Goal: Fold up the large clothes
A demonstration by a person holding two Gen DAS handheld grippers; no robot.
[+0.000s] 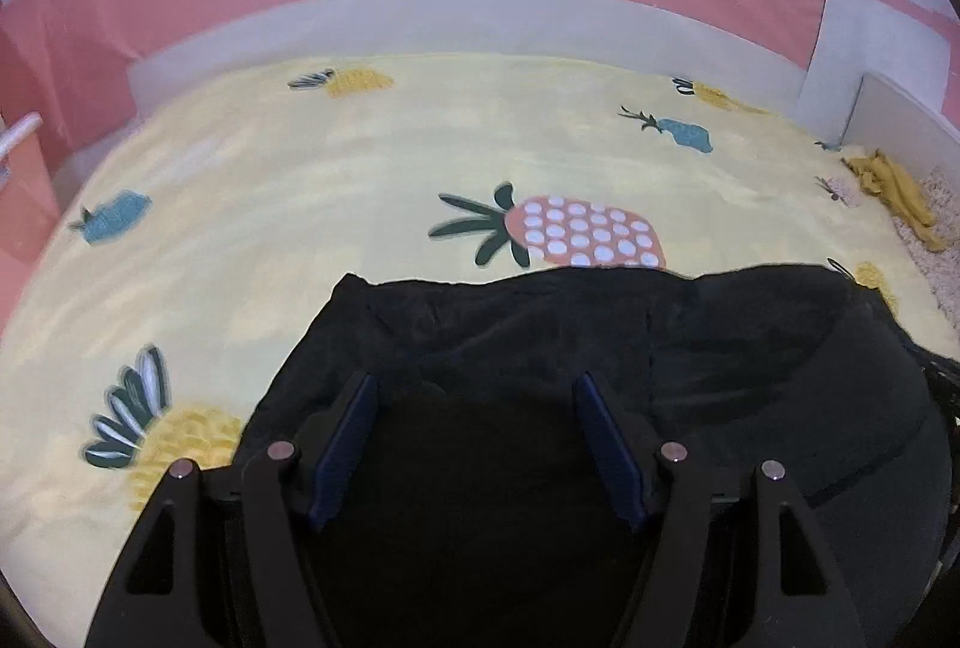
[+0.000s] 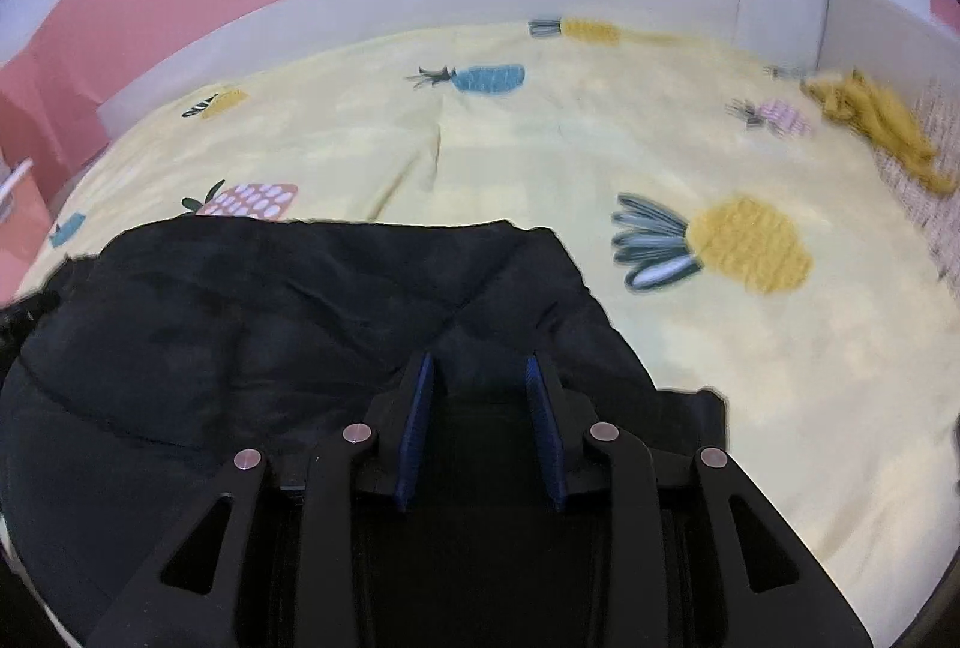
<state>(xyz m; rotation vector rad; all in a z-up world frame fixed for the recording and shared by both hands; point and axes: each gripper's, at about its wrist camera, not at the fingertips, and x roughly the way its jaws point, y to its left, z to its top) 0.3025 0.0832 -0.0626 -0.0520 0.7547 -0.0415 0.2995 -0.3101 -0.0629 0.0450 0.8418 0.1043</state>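
Note:
A large black garment (image 1: 630, 348) lies on a yellow bed sheet with pineapple prints (image 1: 300, 180). It also shows in the right wrist view (image 2: 270, 312). My left gripper (image 1: 474, 384) is open, its blue-padded fingers wide apart over the garment's near left part. My right gripper (image 2: 480, 366) is open with a narrower gap, over the garment's near right part, where a fold runs towards a corner. Neither holds cloth that I can see.
A mustard-yellow cloth (image 1: 894, 192) lies crumpled at the bed's far right, also in the right wrist view (image 2: 870, 120). A pale headboard (image 1: 456, 18) and pink wall stand behind. The yellow sheet (image 2: 780, 378) spreads right of the garment.

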